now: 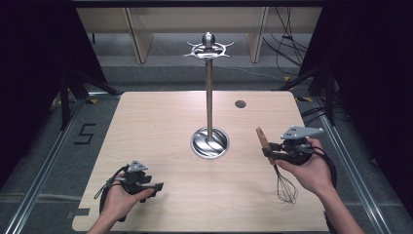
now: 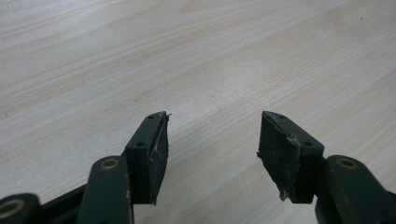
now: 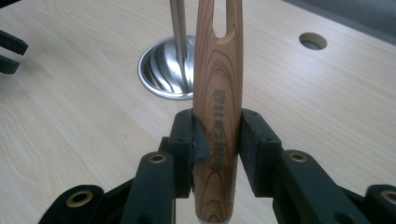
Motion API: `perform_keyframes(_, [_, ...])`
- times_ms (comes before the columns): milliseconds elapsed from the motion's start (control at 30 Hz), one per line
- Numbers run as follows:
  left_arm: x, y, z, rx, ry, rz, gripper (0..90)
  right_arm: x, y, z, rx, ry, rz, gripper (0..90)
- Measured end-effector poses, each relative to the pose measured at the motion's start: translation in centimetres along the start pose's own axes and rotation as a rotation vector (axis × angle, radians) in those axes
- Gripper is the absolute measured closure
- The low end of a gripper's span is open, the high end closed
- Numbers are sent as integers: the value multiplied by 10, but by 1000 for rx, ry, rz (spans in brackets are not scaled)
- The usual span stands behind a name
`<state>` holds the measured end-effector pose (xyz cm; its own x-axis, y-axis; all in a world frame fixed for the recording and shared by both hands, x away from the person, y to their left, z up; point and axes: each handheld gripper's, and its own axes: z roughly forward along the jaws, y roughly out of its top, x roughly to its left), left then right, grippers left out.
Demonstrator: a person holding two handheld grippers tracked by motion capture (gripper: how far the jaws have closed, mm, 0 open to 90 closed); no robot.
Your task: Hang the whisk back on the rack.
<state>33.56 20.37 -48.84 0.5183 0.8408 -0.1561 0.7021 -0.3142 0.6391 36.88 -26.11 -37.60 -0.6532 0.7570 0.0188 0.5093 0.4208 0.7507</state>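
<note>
Your right tool [image 1: 268, 152] is clamped on the wooden handle [image 3: 218, 116] of a whisk [image 1: 286, 187]. In the high view the handle end points up and toward the stand, and the wire loops hang down toward you, just beside your right hand [image 1: 311, 168], above the near right part of the bench [image 1: 160, 126]. Whether the wires touch the bench, the high view does not settle.

The right gripper view adds detail: both pads press on the handle's sides, lettering runs along the wood between them, and a slot is cut into the handle's far end. Behind the handle stands the round steel base [image 3: 164, 67] of the stand, a shallow dish with the pole [image 3: 178, 28] rising from it; nothing else lies in that dish. A round hole [image 3: 313, 40] in the bench lies to the right.

The high view shows the stand [image 1: 209, 92] whole: base at bench centre, upright pole, and a ring of hooks [image 1: 208, 48] at the top with nothing hanging on them.

Your left tool [image 1: 155, 187] rests low at the near left of the bench in your left hand [image 1: 122, 200], well apart from the whisk. The left gripper view shows its jaws apart, with bare wood between them.
</note>
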Motion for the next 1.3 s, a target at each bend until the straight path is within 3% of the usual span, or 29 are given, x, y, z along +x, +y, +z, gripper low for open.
perform_keyframes(67, [0, 0, 0, -1, -5, -7, 416, -2, 2, -2, -16, -2, -18, 688])
perform_keyframes(200, [1, 0, 0, 4, -3, -4, 416, -2, 4, -4, -32, -13, -1, 688])
perform_keyframes(267, [1, 0, 0, -3, -6, -7, 416, -5, 6, -5, -38, -27, -44, 688])
perform_keyframes(367, [1, 0, 0, 1, -2, -6, 416, -4, 10, -7, -29, -24, -39, 688])
perform_keyframes(400, [1, 0, 0, 0, -2, -4, 416, -2, 11, -6, -51, -33, -29, 688])
perform_keyframes(433, [0, 0, 0, -4, -1, -6, 416, -4, 13, -7, -38, -23, -54, 688])
perform_keyframes(467, [1, 0, 0, -4, -1, -6, 416, -4, 14, -6, -58, -32, -58, 688])
perform_keyframes(500, [1, 0, -1, -3, -4, -5, 416, -3, 16, -8, -37, -22, -41, 688])
perform_keyframes(533, [1, 0, -1, -2, -5, -6, 416, -3, 19, -8, -59, -33, -40, 688])
perform_keyframes(633, [1, 0, -1, -3, -1, -5, 416, -3, 25, -12, -41, -21, -47, 688])
perform_keyframes(900, [1, 0, -1, -5, 0, -4, 413, -4, 38, -15, -69, -28, -74, 688])
perform_keyframes(1067, [1, 0, -1, -6, -4, -8, 411, -4, 42, -17, -60, -16, -63, 688])
perform_keyframes(1100, [1, 0, -1, -6, -4, -8, 411, -5, 43, -16, -85, -26, -69, 688])
perform_keyframes(1133, [1, 0, -1, -5, -4, -8, 411, -5, 44, -18, -63, -13, -68, 688])
perform_keyframes(1267, [2, 1, -1, -5, 1, -4, 410, -5, 48, -19, -82, -22, -75, 688])
perform_keyframes(1300, [2, 1, -1, -5, -5, -9, 410, -5, 49, -21, -67, -16, -63, 688])
